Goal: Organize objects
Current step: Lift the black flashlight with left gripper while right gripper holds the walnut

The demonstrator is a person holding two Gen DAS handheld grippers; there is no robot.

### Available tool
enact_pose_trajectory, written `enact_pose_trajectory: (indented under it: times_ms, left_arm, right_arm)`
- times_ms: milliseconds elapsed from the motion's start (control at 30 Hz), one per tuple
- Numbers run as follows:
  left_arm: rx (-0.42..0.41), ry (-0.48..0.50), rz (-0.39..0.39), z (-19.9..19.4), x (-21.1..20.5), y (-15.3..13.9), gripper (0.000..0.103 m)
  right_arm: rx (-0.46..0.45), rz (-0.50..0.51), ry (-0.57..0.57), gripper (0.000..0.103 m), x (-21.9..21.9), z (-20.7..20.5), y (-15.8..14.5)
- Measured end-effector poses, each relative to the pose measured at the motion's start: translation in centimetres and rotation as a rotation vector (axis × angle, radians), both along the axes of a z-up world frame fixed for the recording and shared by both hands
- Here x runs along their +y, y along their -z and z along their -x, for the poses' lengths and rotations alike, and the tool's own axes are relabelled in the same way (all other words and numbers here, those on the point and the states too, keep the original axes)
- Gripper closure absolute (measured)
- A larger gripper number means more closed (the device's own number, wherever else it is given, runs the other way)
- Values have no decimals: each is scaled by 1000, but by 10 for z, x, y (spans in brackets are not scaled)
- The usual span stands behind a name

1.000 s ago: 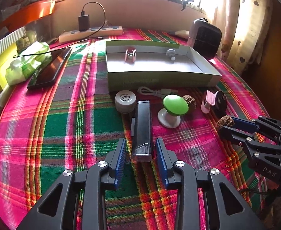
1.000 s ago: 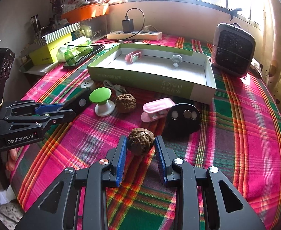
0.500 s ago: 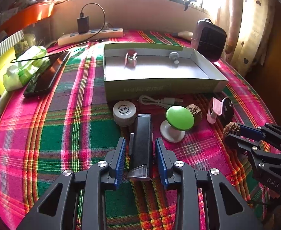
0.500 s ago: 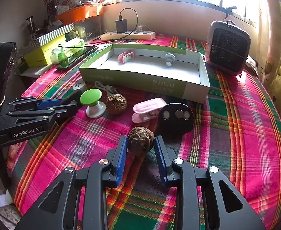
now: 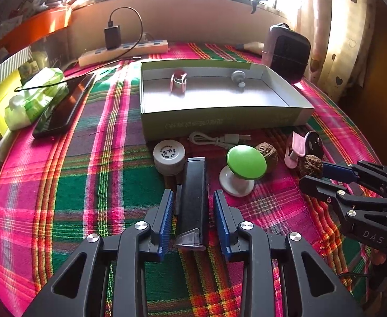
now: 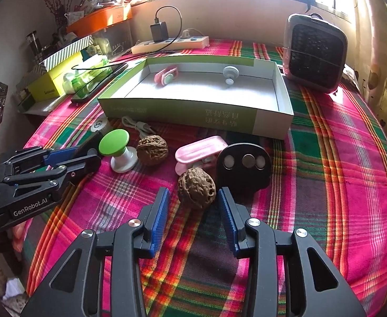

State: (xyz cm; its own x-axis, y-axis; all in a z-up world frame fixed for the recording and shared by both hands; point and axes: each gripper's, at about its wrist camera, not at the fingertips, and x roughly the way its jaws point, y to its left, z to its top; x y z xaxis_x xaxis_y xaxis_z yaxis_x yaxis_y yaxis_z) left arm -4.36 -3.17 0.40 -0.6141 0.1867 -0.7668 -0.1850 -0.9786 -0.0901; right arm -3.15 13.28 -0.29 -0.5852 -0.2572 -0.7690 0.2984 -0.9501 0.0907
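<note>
Both grippers parted over the table.
Left gripper (image 5: 192, 222) straddles black device (image 5: 193, 198); right gripper (image 6: 193, 219) jaws, just opening, flank walnut (image 6: 196, 191), gaps visible.

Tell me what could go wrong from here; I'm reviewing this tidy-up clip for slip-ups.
1. The right hand-held gripper has just been opening; its pads flank the round wrinkled brown walnut without pressing, so it could roll away.
2. The left hand-held gripper straddles the long black plastic device; closing might nudge the white round cap beside it.
</note>
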Motion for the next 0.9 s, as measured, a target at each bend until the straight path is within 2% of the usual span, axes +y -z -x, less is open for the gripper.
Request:
enact_pose_trajectory:
  times_ms: [333,467,900]
  left_arm:
    - [5,-4,1,-1,0,0,75]
    - [7,-10,10,-2,1,0,80]
    - [9,-15,10,-3,0,1,81]
  right_arm:
    - [4,-20,-5,63,-4,5,1]
    - [6,-25,-2,72,-5,6,0]
    - [6,-24,7,72,-4,6,0]
